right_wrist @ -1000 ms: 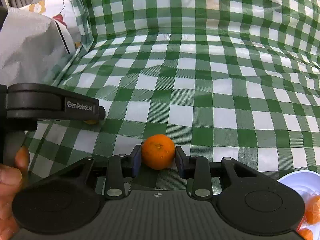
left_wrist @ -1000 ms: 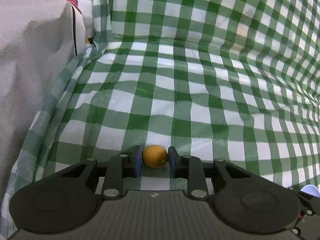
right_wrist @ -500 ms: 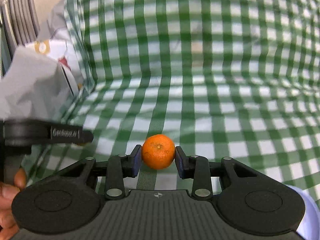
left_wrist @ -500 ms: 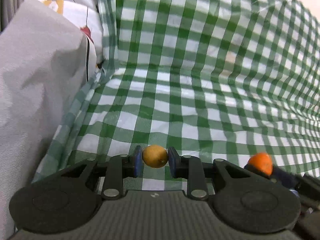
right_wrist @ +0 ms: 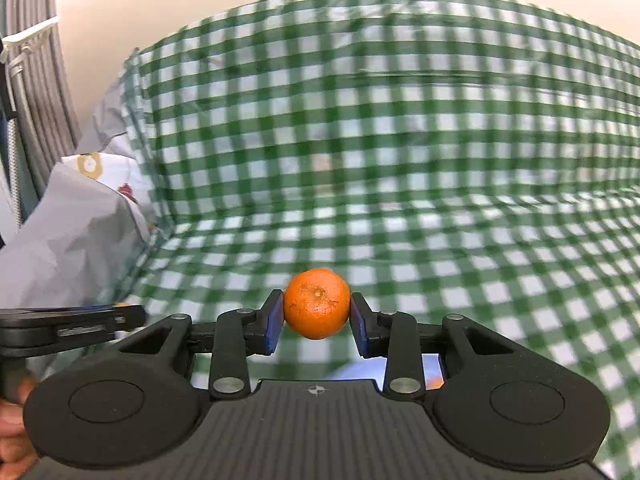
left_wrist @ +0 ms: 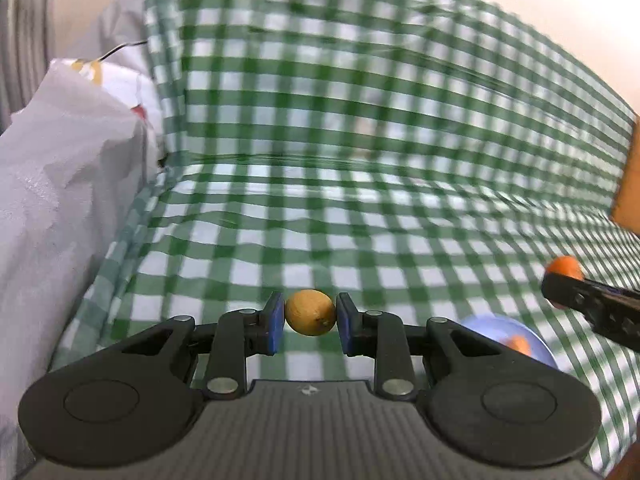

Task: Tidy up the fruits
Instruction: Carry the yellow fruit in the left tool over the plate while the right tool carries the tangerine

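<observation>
Both grippers have lifted off the cloth [left_wrist: 360, 240] (pointing downward), left gripper [left_wrist: 310, 314] pinching a lemon [left_wrist: 310, 312], right gripper [right_wrist: 317, 305] a tangerine [right_wrist: 317, 303].

Both rigs look identical tbh. Left gripper [left_wrist: 310, 322] and right gripper [right_wrist: 316, 322]: matte black plastic body w/ a ribbed grey-black deck in the middle, tiny crosshair mark stamped at its front edge. Big round disc housings on either side, each w/ a shallow circular recess. Two linkage bars per side, silver rivets/pins at the pivots. Jaws have blue pads on the inner faces. From the right cam the other unit shows side-on, slim black bar w/ a blurry label. Bit of a hand [right_wrist: 12, 436] in the bottom left corner, no sleeve visible.
</observation>
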The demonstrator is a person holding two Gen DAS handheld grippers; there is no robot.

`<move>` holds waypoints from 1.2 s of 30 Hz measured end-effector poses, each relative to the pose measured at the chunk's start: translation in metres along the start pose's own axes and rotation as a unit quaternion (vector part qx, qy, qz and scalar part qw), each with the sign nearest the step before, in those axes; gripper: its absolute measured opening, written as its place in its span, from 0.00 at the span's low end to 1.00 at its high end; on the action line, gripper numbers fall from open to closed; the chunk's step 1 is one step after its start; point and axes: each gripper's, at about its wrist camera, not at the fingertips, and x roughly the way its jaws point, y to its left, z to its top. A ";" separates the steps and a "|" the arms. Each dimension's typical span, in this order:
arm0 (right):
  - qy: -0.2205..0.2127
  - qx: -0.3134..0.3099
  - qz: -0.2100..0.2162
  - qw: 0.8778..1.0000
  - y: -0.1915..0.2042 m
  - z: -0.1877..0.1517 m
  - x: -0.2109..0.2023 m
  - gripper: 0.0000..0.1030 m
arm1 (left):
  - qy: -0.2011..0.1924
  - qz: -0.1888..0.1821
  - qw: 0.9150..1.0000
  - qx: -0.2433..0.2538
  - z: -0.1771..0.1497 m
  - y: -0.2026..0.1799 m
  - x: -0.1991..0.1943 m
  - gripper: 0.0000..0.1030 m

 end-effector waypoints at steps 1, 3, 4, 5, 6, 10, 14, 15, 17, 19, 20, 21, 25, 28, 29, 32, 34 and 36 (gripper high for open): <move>0.002 0.006 -0.008 1.000 -0.010 -0.005 -0.005 0.35 | -0.001 -0.006 1.000 0.008 -0.005 -0.008 -0.006 0.29; 0.008 0.018 -0.022 1.000 -0.027 -0.017 -0.015 0.35 | 0.004 -0.013 1.000 0.022 -0.013 -0.022 -0.012 0.29; 0.015 0.024 -0.032 0.999 -0.037 -0.023 -0.017 0.35 | 0.006 -0.016 0.999 0.029 -0.018 -0.029 -0.015 0.29; 0.022 0.029 -0.039 0.999 -0.043 -0.027 -0.019 0.35 | 0.007 -0.018 0.999 0.035 -0.021 -0.035 -0.016 0.29; 0.022 0.034 -0.046 0.998 -0.051 -0.030 -0.023 0.35 | 0.008 -0.020 0.999 0.041 -0.024 -0.039 -0.017 0.29; 0.011 0.022 -0.066 0.998 -0.071 -0.034 -0.036 0.35 | 0.008 -0.019 0.998 0.058 -0.031 -0.054 -0.016 0.29; 0.017 0.013 -0.079 0.997 -0.087 -0.039 -0.042 0.35 | 0.015 -0.017 0.998 0.057 -0.033 -0.055 -0.008 0.29; 0.017 0.010 -0.081 0.997 -0.091 -0.040 -0.043 0.35 | 0.017 -0.017 0.998 0.056 -0.033 -0.055 -0.007 0.29; 0.019 0.008 -0.084 0.996 -0.098 -0.042 -0.045 0.35 | 0.019 -0.018 0.998 0.056 -0.033 -0.055 -0.004 0.29; 0.022 0.005 -0.088 0.996 -0.103 -0.043 -0.045 0.35 | 0.023 -0.021 0.998 0.057 -0.033 -0.056 -0.002 0.29; 0.023 0.003 -0.090 0.996 -0.106 -0.043 -0.045 0.35 | 0.025 -0.022 0.998 0.057 -0.032 -0.056 0.000 0.29; 0.024 0.002 -0.091 0.996 -0.108 -0.044 -0.044 0.35 | 0.027 -0.023 0.998 0.057 -0.033 -0.057 0.002 0.29; 0.032 0.000 -0.094 0.995 -0.115 -0.045 -0.041 0.35 | 0.035 -0.036 0.998 0.045 -0.032 -0.060 0.009 0.29; 0.035 -0.001 -0.091 0.995 -0.116 -0.044 -0.040 0.35 | 0.040 -0.053 0.997 0.044 -0.034 -0.069 0.014 0.29; 0.036 -0.002 -0.090 0.995 -0.112 -0.043 -0.034 0.35 | 0.041 -0.061 0.996 0.047 -0.035 -0.073 0.016 0.29; 0.039 -0.009 -0.085 0.996 -0.109 -0.042 -0.030 0.36 | 0.042 -0.082 0.994 0.066 -0.040 -0.090 0.020 0.29; 0.043 -0.014 -0.083 0.995 -0.109 -0.041 -0.027 0.36 | 0.040 -0.097 0.991 0.083 -0.045 -0.103 0.022 0.29; 0.047 -0.019 -0.081 0.995 -0.107 -0.040 -0.023 0.36 | 0.035 -0.107 0.988 0.104 -0.049 -0.116 0.023 0.29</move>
